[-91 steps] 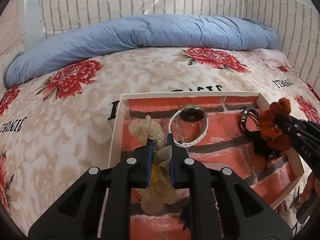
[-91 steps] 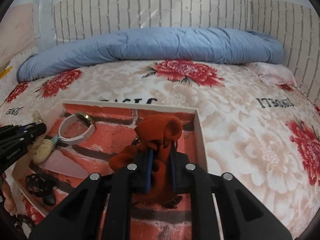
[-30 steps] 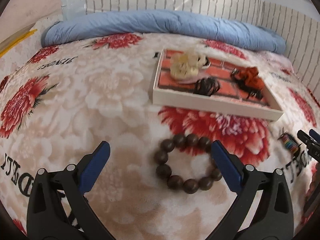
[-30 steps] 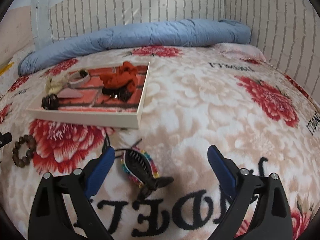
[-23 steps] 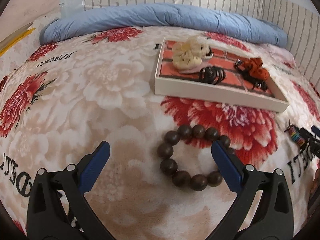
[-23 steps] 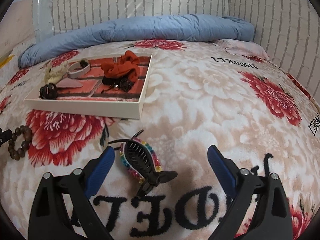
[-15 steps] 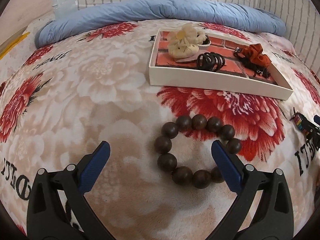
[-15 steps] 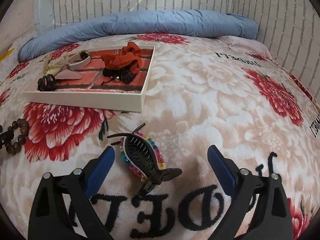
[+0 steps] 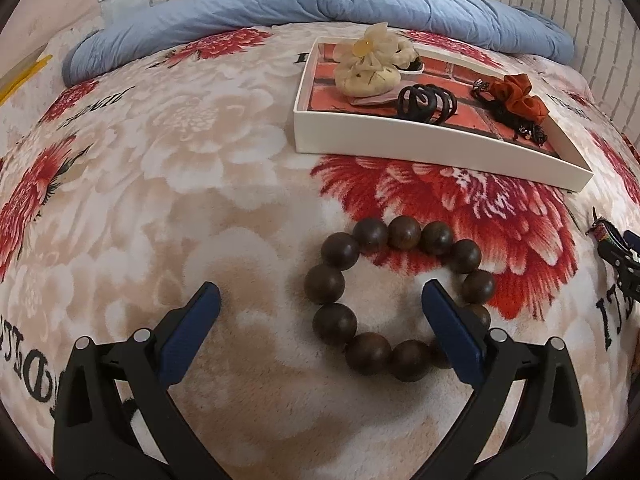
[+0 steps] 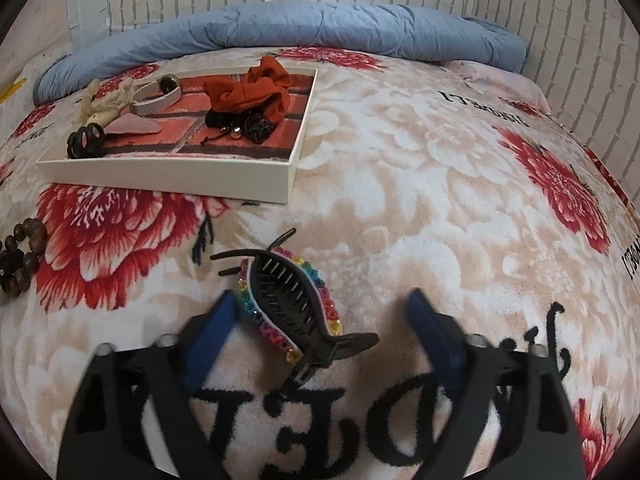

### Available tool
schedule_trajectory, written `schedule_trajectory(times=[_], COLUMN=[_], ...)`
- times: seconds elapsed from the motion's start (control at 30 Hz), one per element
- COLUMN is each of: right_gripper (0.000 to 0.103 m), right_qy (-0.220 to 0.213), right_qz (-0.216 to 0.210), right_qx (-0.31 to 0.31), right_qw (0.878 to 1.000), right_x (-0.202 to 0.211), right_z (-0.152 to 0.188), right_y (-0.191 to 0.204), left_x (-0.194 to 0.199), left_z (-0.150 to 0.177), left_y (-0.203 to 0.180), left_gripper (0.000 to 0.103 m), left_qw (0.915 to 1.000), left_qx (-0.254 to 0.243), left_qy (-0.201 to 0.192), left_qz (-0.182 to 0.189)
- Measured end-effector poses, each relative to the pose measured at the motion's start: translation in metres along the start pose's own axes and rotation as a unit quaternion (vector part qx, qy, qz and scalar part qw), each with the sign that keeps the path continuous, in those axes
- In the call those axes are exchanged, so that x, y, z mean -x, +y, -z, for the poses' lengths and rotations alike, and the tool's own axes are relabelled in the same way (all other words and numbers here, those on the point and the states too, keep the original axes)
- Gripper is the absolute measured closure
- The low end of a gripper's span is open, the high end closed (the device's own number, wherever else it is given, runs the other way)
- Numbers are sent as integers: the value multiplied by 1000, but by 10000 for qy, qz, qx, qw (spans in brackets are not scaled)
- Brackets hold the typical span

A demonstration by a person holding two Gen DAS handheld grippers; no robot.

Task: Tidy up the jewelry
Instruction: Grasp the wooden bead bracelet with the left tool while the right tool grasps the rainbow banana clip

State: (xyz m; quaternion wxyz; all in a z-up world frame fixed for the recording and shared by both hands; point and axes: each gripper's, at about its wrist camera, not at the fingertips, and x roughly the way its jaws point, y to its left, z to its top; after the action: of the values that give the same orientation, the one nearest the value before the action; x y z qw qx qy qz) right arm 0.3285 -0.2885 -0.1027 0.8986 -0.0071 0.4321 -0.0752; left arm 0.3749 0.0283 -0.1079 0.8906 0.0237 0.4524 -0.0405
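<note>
Left wrist view: the left tool [image 9: 320,300] is hovering spread wide over the bead bracelet [image 9: 396,300] lying on the bed near the tray [image 9: 400,144], apparently lining up a pinch. Likewise the right tool [image 10: 320,308] is gaping around the hair clip [image 10: 292,304].

The left black two-finger gripper with blue pads [image 9: 320,296] was spread wide and tilted down. The right black, blue-padded gripper [image 10: 322,300] was likewise wide apart, its outline slightly blurred, possibly from motion.
</note>
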Motion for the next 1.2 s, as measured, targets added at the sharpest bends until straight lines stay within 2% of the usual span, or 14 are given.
schedule_trajectory(times=[0.2, 0.33, 0.4, 0.43, 0.5, 0.53, 0.6, 0.77, 0.83, 1.2], right_gripper=[30, 38, 42, 49, 51, 56, 65, 65, 66, 66], right_qy=[34, 56, 42, 30, 3, -8, -45, -108, -189, -280], right_qz=[-34, -90, -106, -103, -108, -107, -113, -144, -144, -143], right_qx=[8, -71, -91, -99, -137, -165, -243, -290, -307, -311], right_qw=[10000, 9999, 9999, 9999, 9998, 9998, 9996, 9994, 9992, 9990], right_x=[-2, -6, -6, -5, -4, -4, -2, 1, 4, 10], right_z=[-1, -5, -5, -5, -5, -4, -4, -3, -3, -4], right_y=[1, -1, -2, -2, -4, -5, -8, -10, -11, -12], left_x=[-5, -9, -8, -8, -6, -5, -4, 0, 1, 8], left_z=[-3, -8, -8, -8, -8, -8, -8, -6, -6, -6], left_y=[-4, -3, -2, -2, -2, -2, -2, -3, -3, -2], left_gripper=[14, 19, 24, 31, 42, 49, 57, 75, 80, 81], left_qw=[9999, 9998, 9999, 9999, 9998, 9998, 9997, 9996, 9995, 9991], left_qx=[-137, -156, -135, -148, -196, -200, -208, -248, -238, -198], left_qy=[34, 54, 25, 6, -49, -61, -92, -150, -172, -308], left_qz=[5, 81, 86, 70, 23, 32, 52, 65, 105, 223])
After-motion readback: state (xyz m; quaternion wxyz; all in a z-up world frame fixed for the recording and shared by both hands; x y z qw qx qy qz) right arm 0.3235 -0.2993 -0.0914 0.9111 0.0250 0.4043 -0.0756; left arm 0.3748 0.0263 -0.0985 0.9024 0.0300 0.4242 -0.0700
